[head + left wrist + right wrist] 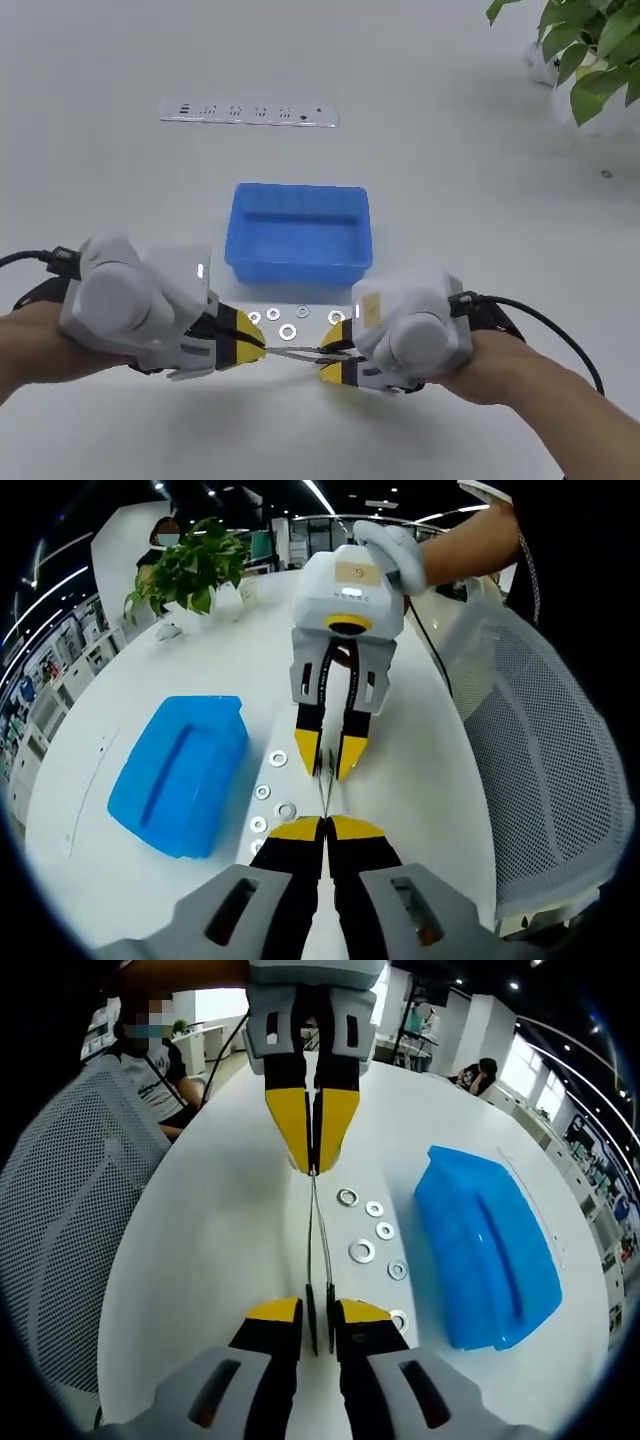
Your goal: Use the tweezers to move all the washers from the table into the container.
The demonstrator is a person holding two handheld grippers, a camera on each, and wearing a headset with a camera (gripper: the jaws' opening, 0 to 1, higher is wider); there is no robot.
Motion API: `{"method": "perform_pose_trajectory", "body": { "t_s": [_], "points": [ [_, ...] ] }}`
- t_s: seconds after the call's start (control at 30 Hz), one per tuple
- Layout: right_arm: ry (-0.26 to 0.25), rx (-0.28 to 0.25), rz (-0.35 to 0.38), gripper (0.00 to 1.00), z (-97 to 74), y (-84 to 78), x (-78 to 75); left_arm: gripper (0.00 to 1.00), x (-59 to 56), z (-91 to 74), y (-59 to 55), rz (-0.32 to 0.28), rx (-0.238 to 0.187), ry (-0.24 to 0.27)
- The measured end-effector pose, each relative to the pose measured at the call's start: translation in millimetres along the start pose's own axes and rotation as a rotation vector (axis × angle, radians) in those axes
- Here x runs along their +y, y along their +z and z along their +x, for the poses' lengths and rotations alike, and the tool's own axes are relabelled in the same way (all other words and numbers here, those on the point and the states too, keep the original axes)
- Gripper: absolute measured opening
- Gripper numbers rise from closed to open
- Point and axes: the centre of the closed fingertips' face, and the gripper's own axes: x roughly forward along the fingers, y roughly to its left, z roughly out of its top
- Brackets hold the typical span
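Tweezers: thin springy steel, pinched at opposite ends by left hand-held gripper and right hand-held gripper. Washers lie flat on table before blue container: probably light and slippery, best nipped across one rim.

White table: blue container at frame centre, washers just below it, clear strip upper left, potted plant upper right.

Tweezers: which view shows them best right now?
Right gripper view: the tweezers lie lengthwise, both prongs distinct. Left gripper view shows a short sliver; head view shows a thin, partly hidden line.
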Motion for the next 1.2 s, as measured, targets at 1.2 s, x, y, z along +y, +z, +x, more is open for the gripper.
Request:
{"method": "perform_pose_trajectory", "body": {
  "t_s": [1.2],
  "points": [
    [-0.005, -0.093, 0.031, 0.11, -4.3, 37.4, 15.3, 0.05, -18.3, -24.3, 62.7, 0.059, -0.104, -0.01]
  ]
}}
